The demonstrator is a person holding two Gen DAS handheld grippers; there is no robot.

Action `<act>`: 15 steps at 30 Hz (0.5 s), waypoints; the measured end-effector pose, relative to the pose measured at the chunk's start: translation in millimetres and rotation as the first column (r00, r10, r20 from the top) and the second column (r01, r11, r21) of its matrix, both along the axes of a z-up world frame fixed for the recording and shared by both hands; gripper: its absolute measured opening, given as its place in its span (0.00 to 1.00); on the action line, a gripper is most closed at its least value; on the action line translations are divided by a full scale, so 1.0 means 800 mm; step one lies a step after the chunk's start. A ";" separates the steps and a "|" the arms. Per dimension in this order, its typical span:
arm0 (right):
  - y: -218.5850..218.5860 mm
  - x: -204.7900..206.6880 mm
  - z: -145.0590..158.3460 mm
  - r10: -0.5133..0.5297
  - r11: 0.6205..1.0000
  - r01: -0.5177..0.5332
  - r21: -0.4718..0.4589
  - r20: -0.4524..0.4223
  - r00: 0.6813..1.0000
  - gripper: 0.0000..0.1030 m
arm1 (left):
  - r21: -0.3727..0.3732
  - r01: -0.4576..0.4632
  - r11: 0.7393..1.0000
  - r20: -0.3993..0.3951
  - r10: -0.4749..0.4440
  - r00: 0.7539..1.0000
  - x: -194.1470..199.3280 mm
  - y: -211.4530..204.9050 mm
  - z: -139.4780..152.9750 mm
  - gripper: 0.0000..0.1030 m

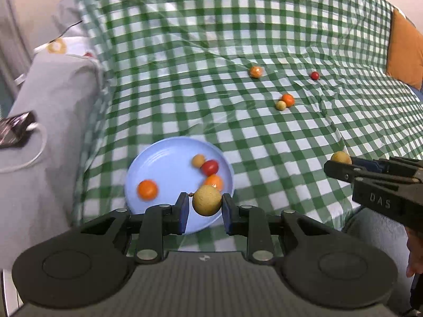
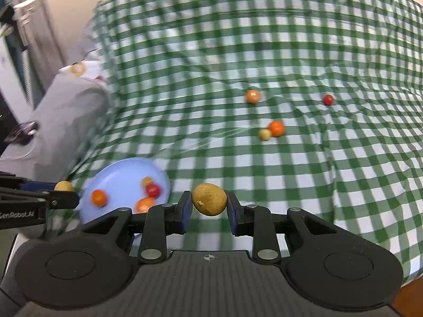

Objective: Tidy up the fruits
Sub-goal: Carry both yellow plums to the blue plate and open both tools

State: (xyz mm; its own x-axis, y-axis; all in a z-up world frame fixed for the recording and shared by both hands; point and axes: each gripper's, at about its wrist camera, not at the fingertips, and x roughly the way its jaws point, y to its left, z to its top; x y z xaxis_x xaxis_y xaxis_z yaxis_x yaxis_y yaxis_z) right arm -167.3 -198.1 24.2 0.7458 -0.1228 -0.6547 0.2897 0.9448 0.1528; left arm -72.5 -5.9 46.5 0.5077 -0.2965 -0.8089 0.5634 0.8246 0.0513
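A blue plate (image 1: 161, 163) lies on the green checked cloth and holds several small fruits: orange, red and tan. My left gripper (image 1: 205, 206) is over the plate's near rim with a tan round fruit (image 1: 206, 200) between its fingers; the fruit touches the right finger and a gap shows at the left finger. My right gripper (image 2: 208, 206) is shut on a tan oval fruit (image 2: 209, 198) above the cloth, right of the plate (image 2: 119, 177). It also shows in the left wrist view (image 1: 341, 162). Several fruits (image 1: 287, 99) lie loose farther back.
A grey cushion (image 1: 53, 100) with a black device and white cable (image 1: 15, 129) lies left of the cloth. An orange cushion (image 1: 404, 52) sits at the far right. Loose fruits (image 2: 276, 128) lie mid-cloth, including a red one (image 2: 328, 99).
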 end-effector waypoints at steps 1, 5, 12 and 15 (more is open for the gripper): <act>0.013 -0.005 0.002 0.017 1.000 -0.017 -0.001 0.004 1.000 0.29 | -0.004 -0.011 1.000 0.000 0.011 1.000 -0.006 0.012 0.003 0.28; 0.057 -0.024 0.008 0.074 0.997 -0.074 -0.013 0.019 0.997 0.29 | -0.019 -0.052 0.998 0.016 0.053 0.998 -0.026 0.051 0.013 0.28; 0.099 -0.038 0.003 0.153 0.988 -0.153 -0.027 -0.001 0.988 0.29 | -0.052 -0.111 0.992 0.018 0.112 0.994 -0.043 0.094 0.028 0.28; 0.109 -0.036 0.005 0.159 0.987 -0.159 -0.034 0.007 0.987 0.29 | -0.063 -0.123 0.990 0.032 0.125 0.992 -0.046 0.103 0.035 0.28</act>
State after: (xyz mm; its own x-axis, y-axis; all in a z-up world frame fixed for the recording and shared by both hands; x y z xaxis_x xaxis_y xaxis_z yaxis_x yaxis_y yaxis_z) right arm -196.2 -110.5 28.6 0.7638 -0.0237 -0.6450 0.1341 0.9833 0.1226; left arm -108.9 76.7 74.7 0.5720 -0.2773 -0.7720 0.4553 0.8902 0.0175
